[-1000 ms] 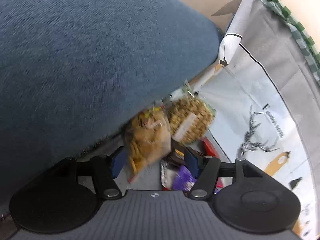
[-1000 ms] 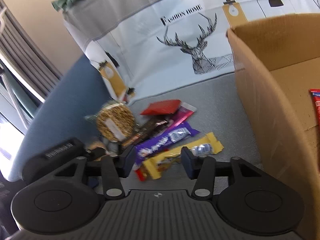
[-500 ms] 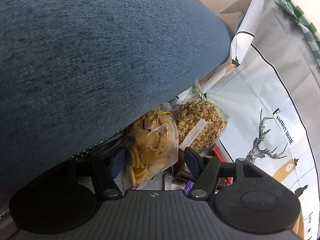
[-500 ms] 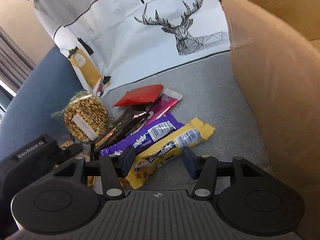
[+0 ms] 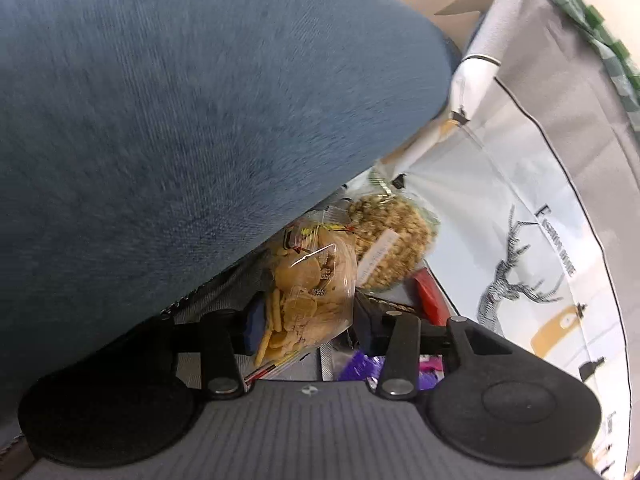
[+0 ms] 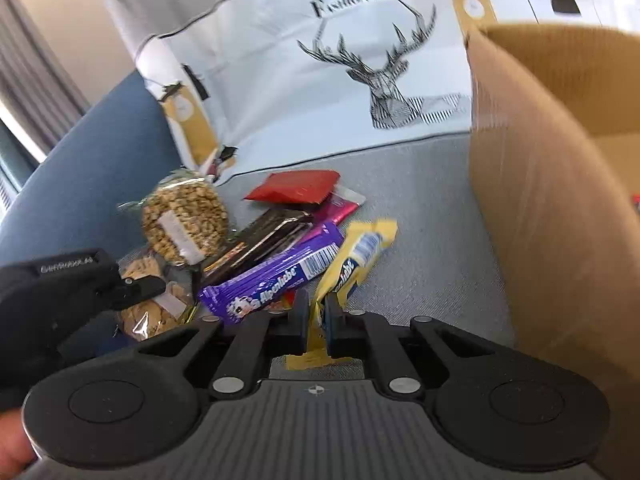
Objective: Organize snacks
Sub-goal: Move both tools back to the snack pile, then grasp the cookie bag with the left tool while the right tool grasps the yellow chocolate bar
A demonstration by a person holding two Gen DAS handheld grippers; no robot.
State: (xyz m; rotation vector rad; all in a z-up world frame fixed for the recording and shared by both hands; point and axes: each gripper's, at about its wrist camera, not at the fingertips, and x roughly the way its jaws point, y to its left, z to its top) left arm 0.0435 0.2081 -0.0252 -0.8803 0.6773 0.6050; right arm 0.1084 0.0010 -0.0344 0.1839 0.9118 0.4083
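A pile of snacks lies on the grey seat. My right gripper (image 6: 317, 314) is shut on the near end of a yellow snack bar (image 6: 360, 256). Beside it lie a purple bar (image 6: 276, 276), a dark bar (image 6: 264, 240), a red packet (image 6: 298, 187) and a round bag of puffed grains (image 6: 184, 216). My left gripper (image 5: 308, 322) is open around a clear bag of round crackers (image 5: 310, 296), with the grain bag (image 5: 390, 236) behind it. The left gripper also shows in the right wrist view (image 6: 132, 286), at the cracker bag (image 6: 150, 312).
An open cardboard box (image 6: 540, 208) stands at the right of the seat. A blue armrest (image 5: 180, 120) rises close on the left. A white cushion with a deer print (image 6: 376, 80) leans behind the snacks.
My right gripper has moved down onto the yellow bar and shut on its end. My left gripper has stayed open, with the cracker bag now between its fingers.
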